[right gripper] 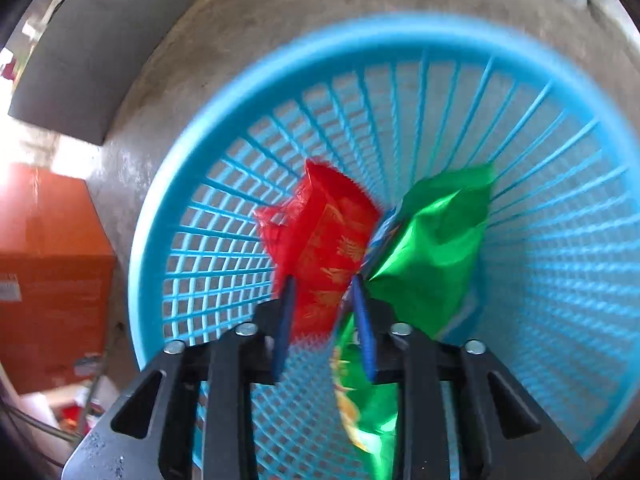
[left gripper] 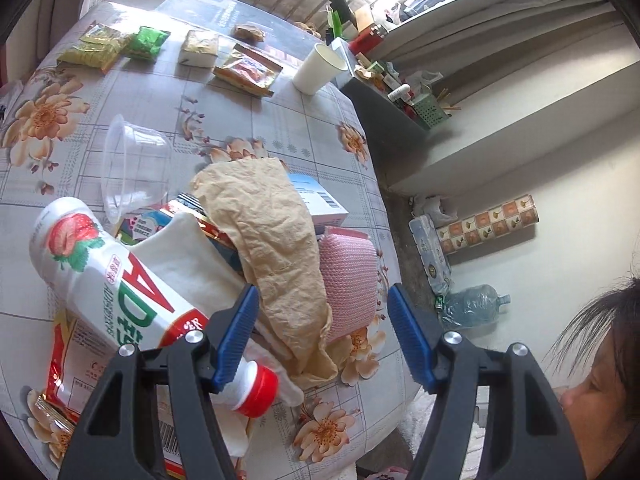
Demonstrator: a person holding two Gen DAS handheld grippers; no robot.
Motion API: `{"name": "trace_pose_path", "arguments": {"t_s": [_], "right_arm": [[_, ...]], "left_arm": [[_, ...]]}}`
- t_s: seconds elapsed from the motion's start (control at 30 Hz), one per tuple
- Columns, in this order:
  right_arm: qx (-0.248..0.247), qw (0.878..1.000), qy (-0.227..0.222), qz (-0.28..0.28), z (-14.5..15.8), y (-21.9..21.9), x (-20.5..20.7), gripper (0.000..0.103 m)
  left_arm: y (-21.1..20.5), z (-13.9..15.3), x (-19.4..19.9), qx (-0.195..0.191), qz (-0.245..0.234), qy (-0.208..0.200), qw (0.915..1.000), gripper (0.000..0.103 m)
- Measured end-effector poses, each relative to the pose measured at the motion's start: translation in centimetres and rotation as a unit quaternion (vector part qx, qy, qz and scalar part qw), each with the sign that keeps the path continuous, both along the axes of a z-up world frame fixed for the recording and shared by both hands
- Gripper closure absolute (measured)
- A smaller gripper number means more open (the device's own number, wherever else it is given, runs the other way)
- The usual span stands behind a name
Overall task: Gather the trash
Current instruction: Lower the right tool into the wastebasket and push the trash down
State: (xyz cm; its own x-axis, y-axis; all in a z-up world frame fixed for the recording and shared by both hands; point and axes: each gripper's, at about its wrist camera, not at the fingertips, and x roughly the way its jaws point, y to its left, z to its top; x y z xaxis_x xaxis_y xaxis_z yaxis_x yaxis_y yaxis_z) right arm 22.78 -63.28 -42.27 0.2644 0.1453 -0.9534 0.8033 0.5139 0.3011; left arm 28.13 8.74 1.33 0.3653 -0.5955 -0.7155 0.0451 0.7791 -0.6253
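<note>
Blurred basket (right gripper: 280, 64), wrappers (right gripper: 332, 240)

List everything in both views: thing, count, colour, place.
Drink bottle: one, white with red cap, lying on the table near left.
Brown paper: one, tan, crumpled at table centre.
Pink sponge: one, beside the paper.
Clear plastic cup: one, on its side.
Paper cup: one, white, far edge.
Snack packets: several, yellow, green, orange, far side.
Table: one, floral cloth.
Basket: one, blue, on the floor.
Red wrapper: one, over the basket.
Green wrapper: one, beside the red.
Left gripper: open, above the pile.
Right gripper: around the red wrapper.
</note>
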Motion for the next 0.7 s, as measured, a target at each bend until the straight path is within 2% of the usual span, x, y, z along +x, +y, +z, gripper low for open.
{"name": "trace_pose_path", "arguments": {"t_s": [0.1, 0.13, 0.17, 0.3, 0.57, 0.7], "right_arm": [[0.061, 0.997, -0.037, -0.041, -2.1, 0.3, -0.6, 0.086], [0.07, 0.996, -0.036, -0.044, -2.6, 0.5, -0.7, 0.086], [0.066, 0.997, -0.024, -0.043, -2.9, 0.7, -0.8, 0.086], [0.06, 0.996, -0.034, -0.049, -2.0, 0.4, -1.8, 0.086], [0.013, 0.995, -0.072, -0.061, 5.1, -1.1, -5.7, 0.084], [0.002, 0.993, -0.112, -0.037, 10.4, 0.9, -8.4, 0.081]], "left_arm": [[0.7, -0.4, 0.3, 0.003, 0.011, 0.009, 0.9999, 0.039], [0.7, -0.4, 0.4, 0.003, 0.011, 0.011, 0.9999, 0.039], [0.7, -0.5, 0.5, 0.004, 0.011, 0.011, 0.9999, 0.039], [0.5, -0.8, 0.7, 0.0, 0.006, 0.012, 0.9999, 0.039], [1.6, -0.3, -1.4, -0.021, 0.006, 0.0, 0.9998, 0.039], [3.0, 0.8, -3.5, -0.025, 0.017, -0.018, 0.9994, 0.039]]}}
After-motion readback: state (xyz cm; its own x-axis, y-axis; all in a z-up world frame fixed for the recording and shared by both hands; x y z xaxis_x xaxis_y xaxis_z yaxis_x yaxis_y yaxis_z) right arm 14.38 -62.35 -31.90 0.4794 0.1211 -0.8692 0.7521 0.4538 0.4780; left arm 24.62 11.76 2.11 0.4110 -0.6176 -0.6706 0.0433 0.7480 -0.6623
